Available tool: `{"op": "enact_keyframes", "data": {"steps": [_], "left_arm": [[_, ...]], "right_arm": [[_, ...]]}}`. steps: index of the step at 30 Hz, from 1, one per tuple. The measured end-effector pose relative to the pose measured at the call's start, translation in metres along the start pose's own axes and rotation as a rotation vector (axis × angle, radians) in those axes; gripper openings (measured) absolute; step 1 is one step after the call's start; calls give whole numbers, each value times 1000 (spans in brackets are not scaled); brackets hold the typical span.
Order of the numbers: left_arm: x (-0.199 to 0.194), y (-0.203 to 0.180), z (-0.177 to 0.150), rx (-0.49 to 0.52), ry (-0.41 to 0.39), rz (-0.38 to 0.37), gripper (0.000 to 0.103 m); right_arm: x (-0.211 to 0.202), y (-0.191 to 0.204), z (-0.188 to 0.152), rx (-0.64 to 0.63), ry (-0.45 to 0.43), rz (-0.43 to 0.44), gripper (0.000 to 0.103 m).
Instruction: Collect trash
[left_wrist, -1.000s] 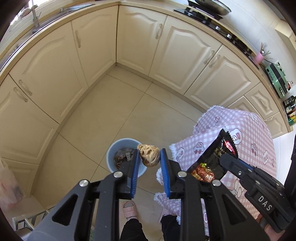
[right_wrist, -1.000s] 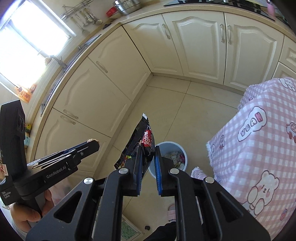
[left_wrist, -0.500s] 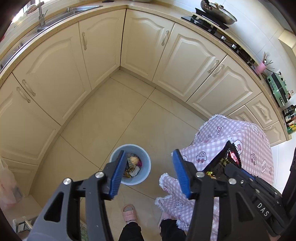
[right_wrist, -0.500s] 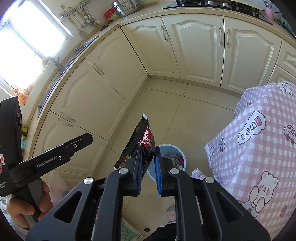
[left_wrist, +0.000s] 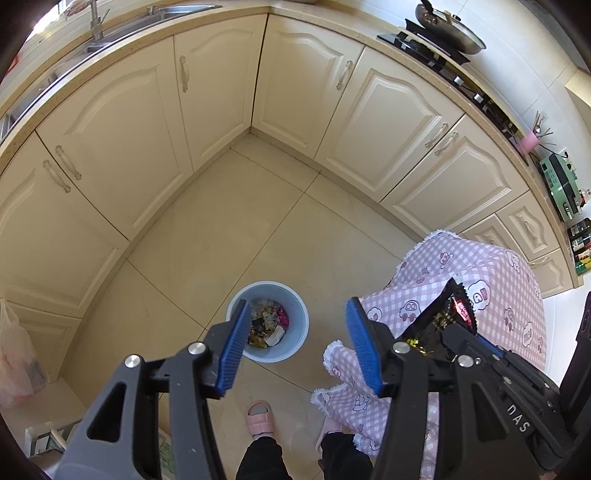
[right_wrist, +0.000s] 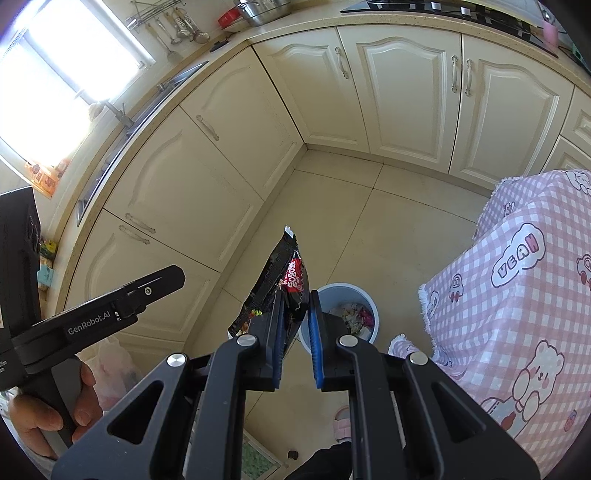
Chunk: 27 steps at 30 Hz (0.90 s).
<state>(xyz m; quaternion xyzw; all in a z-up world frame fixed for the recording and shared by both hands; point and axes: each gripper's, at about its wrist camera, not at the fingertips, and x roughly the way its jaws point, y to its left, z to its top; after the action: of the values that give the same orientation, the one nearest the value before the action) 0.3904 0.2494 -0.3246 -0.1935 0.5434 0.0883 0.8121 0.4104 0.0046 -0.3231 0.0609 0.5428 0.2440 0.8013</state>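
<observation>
the snack wrapper (right_wrist: 286, 284) is a black crinkled bag with a red label and white letters on it, too small to read, and some yellow and red print lower down. it stands up from the right gripper (right_wrist: 297, 321), whose blue pads are nearly together and pinch the lower part of the bag. the left gripper (left_wrist: 295, 332) is wide open and holds nothing; between its blue pads the light blue trash bin (left_wrist: 299, 325) shows on the tiled floor (left_wrist: 258, 221), with mixed wrappers already inside. the wrapper is held in the air above the floor, near the bin.

writing: "GenRobot.AI" is on the side of the left gripper in the right wrist view, "DAS" is on the right gripper in the left wrist view, and "VEAN" is on the pink checked cloth (right_wrist: 517, 295).

only the right wrist view shows the window (right_wrist: 55, 74) and the hand (right_wrist: 48, 406) on the left gripper's handle. only the left wrist view shows a pan (left_wrist: 447, 26) on the stove and a pink slipper (left_wrist: 260, 419).
</observation>
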Motion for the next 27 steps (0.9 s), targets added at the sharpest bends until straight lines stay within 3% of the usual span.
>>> {"op": "enact_keyframes", "data": {"steps": [12, 18, 21, 27], "left_arm": [[-14, 26, -2, -45, -13, 29, 61], [-33, 34, -1, -52, -48, 49, 63], [-44, 35, -1, -60, -66, 47, 63], [-61, 28, -2, -33, -94, 55, 65]], "right_arm": [[11, 24, 8, -46, -5, 17, 12], [14, 30, 15, -32, -22, 22, 19], [8, 34, 17, -30, -43, 16, 27], [-16, 38, 11, -31, -74, 4, 29]]}}
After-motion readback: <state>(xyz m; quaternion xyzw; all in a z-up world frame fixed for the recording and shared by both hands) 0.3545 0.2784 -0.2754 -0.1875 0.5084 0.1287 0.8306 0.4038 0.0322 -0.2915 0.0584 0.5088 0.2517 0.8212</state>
